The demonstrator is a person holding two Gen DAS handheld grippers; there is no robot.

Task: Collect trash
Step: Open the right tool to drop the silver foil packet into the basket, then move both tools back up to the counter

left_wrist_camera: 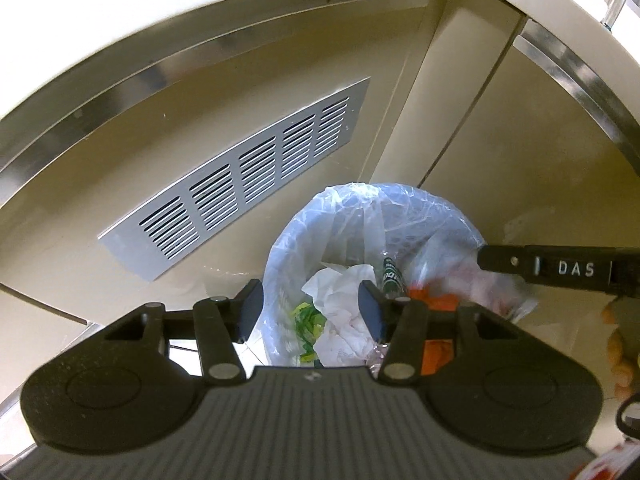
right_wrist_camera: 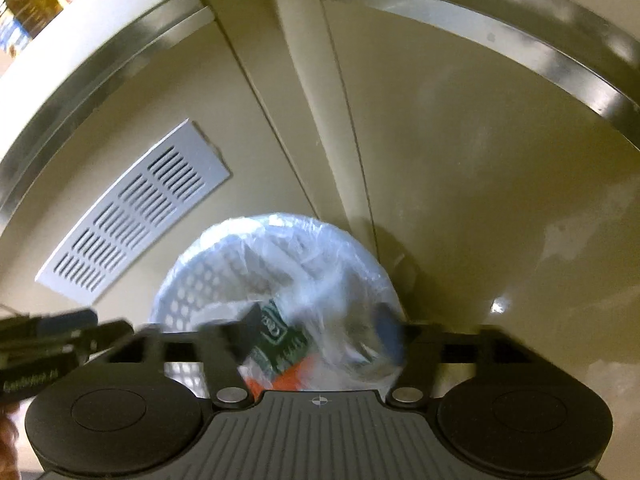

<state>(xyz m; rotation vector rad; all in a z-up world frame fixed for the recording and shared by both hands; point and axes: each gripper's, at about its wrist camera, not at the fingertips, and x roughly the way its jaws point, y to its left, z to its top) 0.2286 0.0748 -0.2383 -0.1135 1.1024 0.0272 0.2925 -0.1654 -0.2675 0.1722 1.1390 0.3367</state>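
A white perforated waste basket [right_wrist_camera: 188,292], lined with a clear plastic liner [left_wrist_camera: 360,208], stands on the floor against a cabinet. In it lie crumpled white tissue [left_wrist_camera: 340,300], green leafy scraps [left_wrist_camera: 308,320] and a dark green bottle [left_wrist_camera: 390,276]. My left gripper [left_wrist_camera: 312,312] hovers open over the basket with nothing between its fingers. My right gripper [right_wrist_camera: 320,332] is open above the basket. A blurred clear bag of trash [right_wrist_camera: 320,344] with a green and orange packet inside sits between its fingers, loose of the right pad. One right-gripper finger [left_wrist_camera: 520,266] reaches in over that bag [left_wrist_camera: 460,288].
A beige cabinet front with a grey vent grille [left_wrist_camera: 240,184] rises behind the basket, under a metal trim strip [left_wrist_camera: 120,80] and a pale counter edge. The left gripper's body [right_wrist_camera: 60,336] shows at the left edge. A person's hand [left_wrist_camera: 616,340] is at the far right.
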